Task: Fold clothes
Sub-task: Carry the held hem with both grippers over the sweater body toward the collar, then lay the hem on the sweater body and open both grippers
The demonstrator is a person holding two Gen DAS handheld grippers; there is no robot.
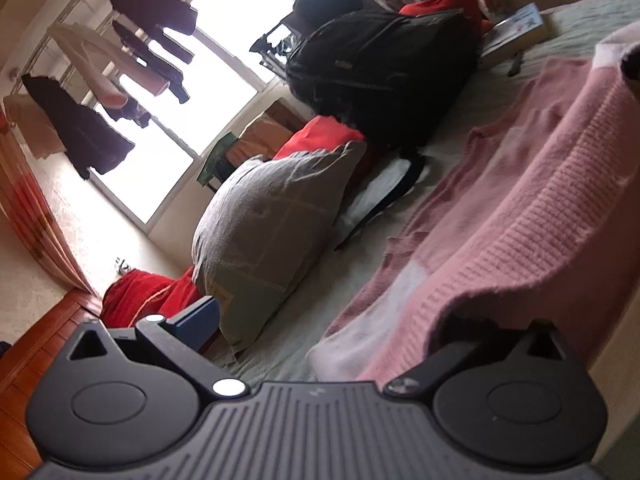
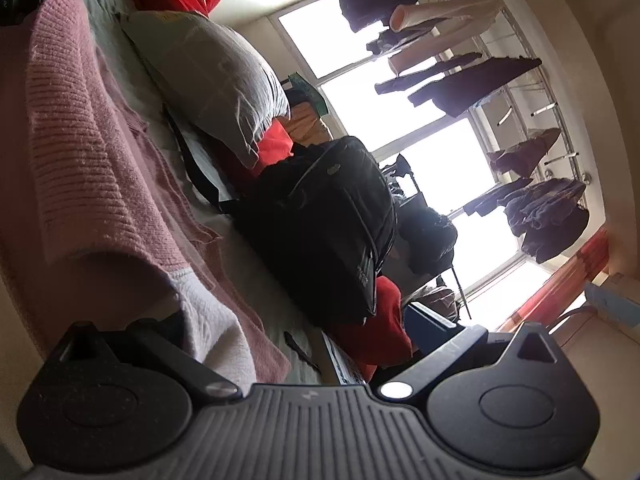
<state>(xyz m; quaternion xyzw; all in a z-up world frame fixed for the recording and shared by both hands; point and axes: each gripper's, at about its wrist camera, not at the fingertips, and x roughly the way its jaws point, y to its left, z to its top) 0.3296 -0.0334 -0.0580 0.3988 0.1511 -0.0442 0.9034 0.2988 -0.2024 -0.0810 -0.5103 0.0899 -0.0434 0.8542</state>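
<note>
A pink knit sweater (image 1: 520, 200) with white panels lies spread on the pale green bed sheet (image 1: 320, 288), its near edge raised in a rolled fold. My left gripper (image 1: 332, 320) stands open. Its left blue-padded finger (image 1: 200, 316) is bare, and its right finger is hidden under the sweater's raised edge. In the right wrist view the same sweater (image 2: 80, 140) fills the left side. My right gripper (image 2: 288, 320) is open too. Its right finger (image 2: 420, 312) is free, and its left finger is covered by the sweater's white part (image 2: 216, 320).
A grey pillow (image 1: 272, 224) (image 2: 216, 72) and a black backpack (image 1: 384, 76) (image 2: 320, 224) sit on the bed beyond the sweater, with red bedding (image 1: 148, 300) behind. A flat box (image 1: 516, 28) lies farther off. Clothes hang on a rack before the window (image 2: 460, 80).
</note>
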